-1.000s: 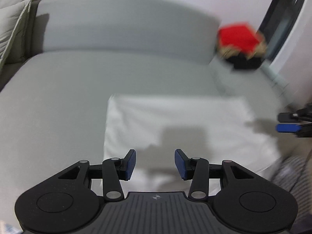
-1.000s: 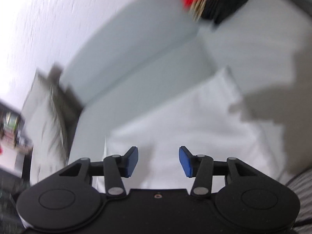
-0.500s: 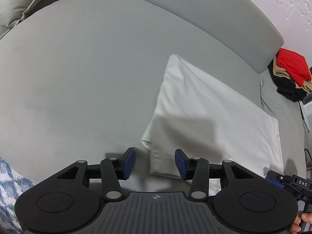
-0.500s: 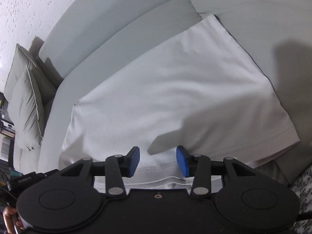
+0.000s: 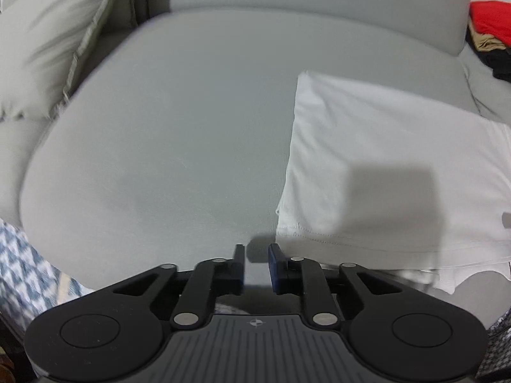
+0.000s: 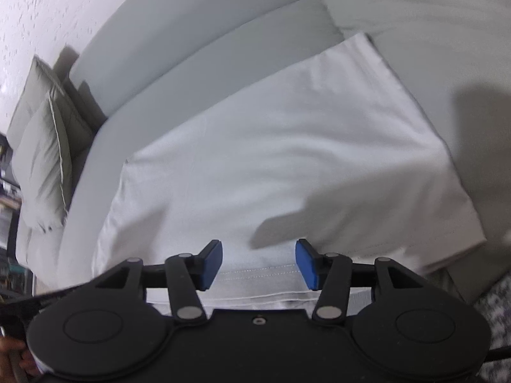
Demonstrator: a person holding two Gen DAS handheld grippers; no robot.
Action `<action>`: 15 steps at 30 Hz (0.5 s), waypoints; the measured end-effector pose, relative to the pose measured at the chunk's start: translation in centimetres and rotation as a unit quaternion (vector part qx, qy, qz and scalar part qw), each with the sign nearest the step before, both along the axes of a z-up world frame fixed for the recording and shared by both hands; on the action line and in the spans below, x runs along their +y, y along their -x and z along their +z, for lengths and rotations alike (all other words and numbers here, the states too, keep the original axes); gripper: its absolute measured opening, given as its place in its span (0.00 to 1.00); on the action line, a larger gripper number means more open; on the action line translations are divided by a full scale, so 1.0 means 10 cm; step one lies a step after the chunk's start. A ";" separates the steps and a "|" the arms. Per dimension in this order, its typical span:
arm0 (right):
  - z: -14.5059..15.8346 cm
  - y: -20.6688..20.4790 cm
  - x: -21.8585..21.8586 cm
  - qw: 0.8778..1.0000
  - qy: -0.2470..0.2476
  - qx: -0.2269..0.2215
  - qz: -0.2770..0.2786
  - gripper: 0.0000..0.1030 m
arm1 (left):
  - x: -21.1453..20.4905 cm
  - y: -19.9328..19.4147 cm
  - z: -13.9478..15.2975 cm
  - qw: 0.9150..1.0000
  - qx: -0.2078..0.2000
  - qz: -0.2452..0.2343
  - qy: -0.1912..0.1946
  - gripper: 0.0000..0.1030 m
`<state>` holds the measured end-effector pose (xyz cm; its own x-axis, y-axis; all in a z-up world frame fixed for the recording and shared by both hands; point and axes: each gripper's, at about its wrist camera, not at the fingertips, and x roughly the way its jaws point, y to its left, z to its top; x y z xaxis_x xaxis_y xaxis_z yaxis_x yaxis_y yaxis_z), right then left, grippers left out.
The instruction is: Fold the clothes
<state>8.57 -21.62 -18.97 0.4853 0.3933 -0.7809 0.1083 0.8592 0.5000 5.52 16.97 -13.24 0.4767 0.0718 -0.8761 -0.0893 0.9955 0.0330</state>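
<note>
On your far left sits a pale cushion (image 5: 48, 41), propped against the sofa's arm and out of the working area. The grey sofa seat (image 5: 166, 159) is bare through its middle, which gives you room to fold toward. Your left tool (image 5: 256, 265) hangs low over that bare seat, just left of the garment's near-left corner; its jaws have just been closing and now stand narrow, with only seat fabric showing in the gap and no cloth between them. To my eye it has closed short of the hem, so that corner is not caught.

The white garment (image 5: 383, 166) lies flat on the right part of the seat, already folded into a rectangle, its stitched hem facing you along the seat's front edge. Your right tool (image 6: 258, 263) hovers over that hem near its middle; its jaws have just been opening and stand fairly wide, straddling the cloth without pressing it. That spacing suits a pinch on the hem for the next fold.

At the far right, a stack of red, tan and black clothes (image 5: 488, 25) rests beside the backrest, probably the finished pile
</note>
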 end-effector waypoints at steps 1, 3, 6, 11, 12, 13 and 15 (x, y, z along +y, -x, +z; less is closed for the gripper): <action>0.03 0.03 -0.01 1.000 0.002 -0.009 -0.002 0.48 | -0.04 0.03 0.06 1.000 -0.021 -0.011 0.008 0.21; 0.08 0.06 -0.01 1.000 0.016 -0.027 0.000 0.41 | -0.16 0.07 0.16 0.997 -0.060 -0.034 0.029 0.21; 0.05 0.03 0.06 0.999 0.028 -0.029 0.012 0.29 | -0.46 -0.03 0.09 0.993 -0.080 -0.068 0.054 0.22; -0.05 0.11 0.18 0.997 0.062 -0.007 0.050 0.29 | -0.85 -0.15 -0.28 0.994 -0.014 -0.105 0.038 0.26; -0.04 0.17 0.18 0.996 0.067 -0.003 0.057 0.29 | -0.90 -0.14 -0.33 0.994 0.000 -0.108 0.028 0.26; 0.00 0.22 0.17 0.996 0.070 0.004 0.063 0.29 | -0.90 -0.13 -0.29 0.994 0.010 -0.110 0.024 0.26; 0.10 0.31 0.11 0.996 0.060 0.009 0.064 0.29 | -0.86 -0.09 -0.16 0.993 0.013 -0.114 0.017 0.26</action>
